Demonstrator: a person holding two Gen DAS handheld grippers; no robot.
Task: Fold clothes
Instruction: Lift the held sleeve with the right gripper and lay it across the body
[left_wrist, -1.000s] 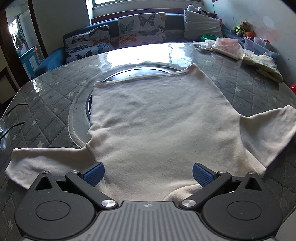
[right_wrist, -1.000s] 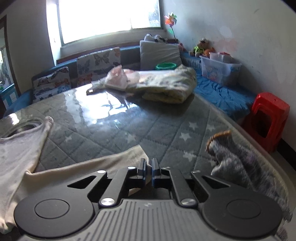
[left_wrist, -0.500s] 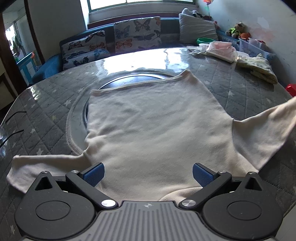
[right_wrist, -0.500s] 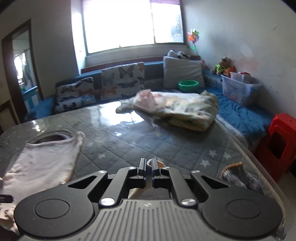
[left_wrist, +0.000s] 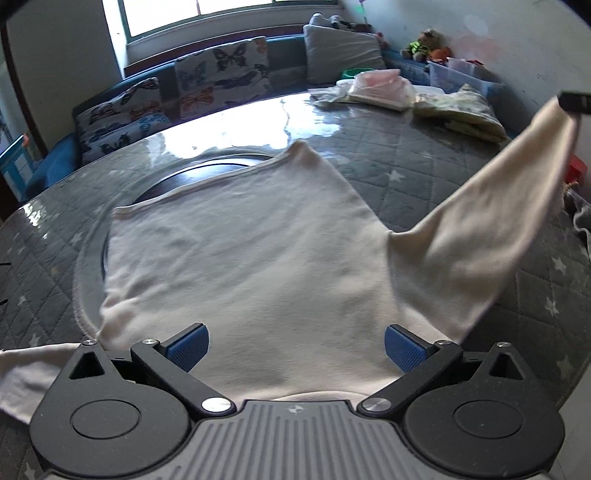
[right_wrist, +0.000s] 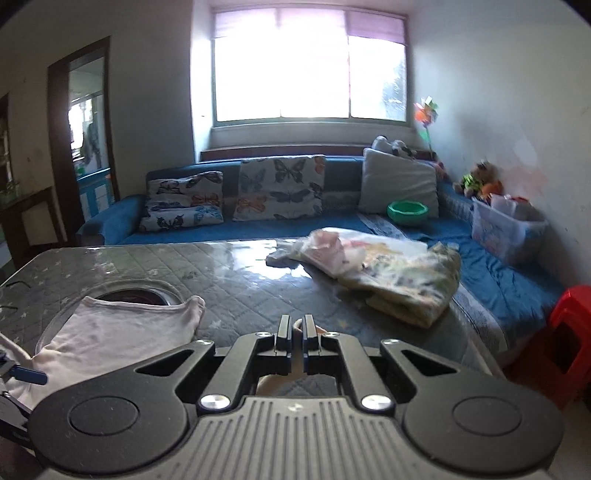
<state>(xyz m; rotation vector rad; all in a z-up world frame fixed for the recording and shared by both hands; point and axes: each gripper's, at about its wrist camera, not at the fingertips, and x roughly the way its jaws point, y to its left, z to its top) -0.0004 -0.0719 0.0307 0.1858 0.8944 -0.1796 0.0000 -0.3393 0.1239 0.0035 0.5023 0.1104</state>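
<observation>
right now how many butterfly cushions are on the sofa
3. Two lie stacked at the left end of the sofa: an upper cushion on a lower cushion. A larger one, the upright cushion, leans on the backrest beside them. Others may be hidden.

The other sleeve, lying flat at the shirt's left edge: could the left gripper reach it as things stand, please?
Probably yes: the left gripper is open and empty over the shirt, and the flat sleeve lies uncovered just beside it.
</observation>
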